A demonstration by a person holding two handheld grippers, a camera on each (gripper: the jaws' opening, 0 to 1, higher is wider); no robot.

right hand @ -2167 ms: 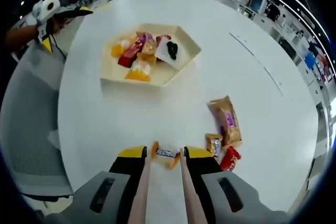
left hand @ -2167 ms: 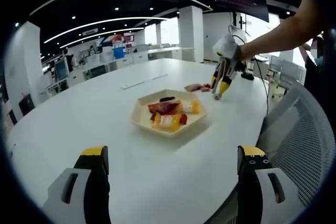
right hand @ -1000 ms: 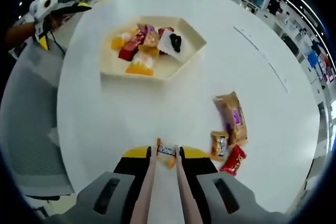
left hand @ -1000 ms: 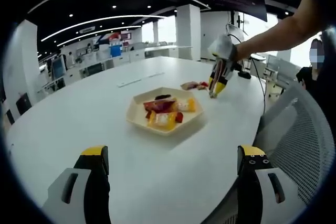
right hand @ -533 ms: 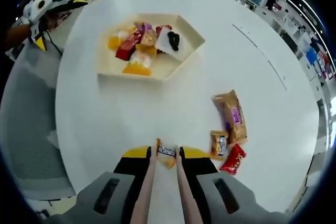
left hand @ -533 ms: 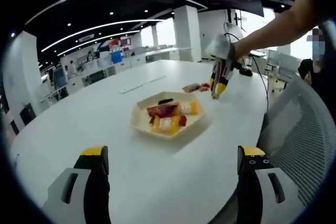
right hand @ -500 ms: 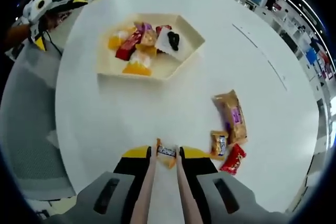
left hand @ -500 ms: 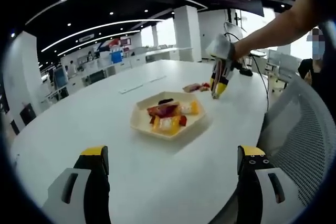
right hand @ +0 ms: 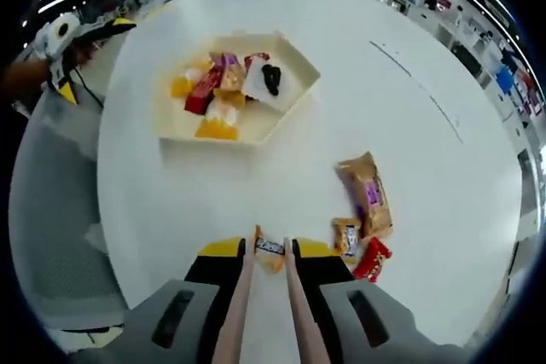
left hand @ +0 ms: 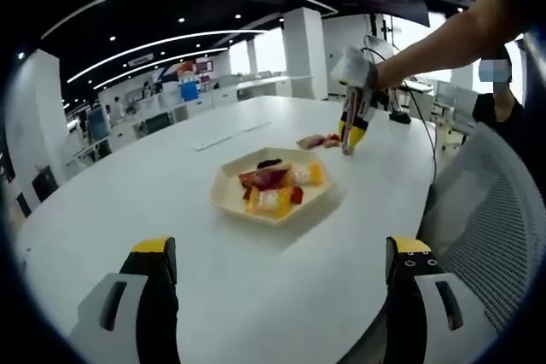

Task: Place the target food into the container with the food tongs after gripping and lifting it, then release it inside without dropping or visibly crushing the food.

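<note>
A cream hexagonal tray (right hand: pixel 290 91) holds several wrapped snacks and stands in the middle of the white round table (right hand: pixel 426 125). My right gripper (right hand: pixel 269 253) is shut on pale food tongs (right hand: pixel 242 296). The tong tips pinch a small orange-ended candy (right hand: pixel 270 247) above the table, on the near side of the tray. In the left gripper view the tray (left hand: pixel 229 198) lies ahead, and the right gripper (left hand: pixel 348 135) hangs beyond it on a person's arm. My left gripper (left hand: pixel 281 249) is open and holds nothing.
Three loose packets lie right of the tongs: a tan one (right hand: pixel 365 193), a small one (right hand: pixel 345 234) and a red one (right hand: pixel 373 259). A grey mesh chair (left hand: pixel 499 228) stands at the table's edge, the chair (right hand: pixel 47 202) also left of the table. The left gripper (right hand: pixel 64 36) shows far left.
The tongs have shut on the candy and lifted it off the table. The right gripper has risen a little and drawn slightly towards the tray. The left gripper stays open.
</note>
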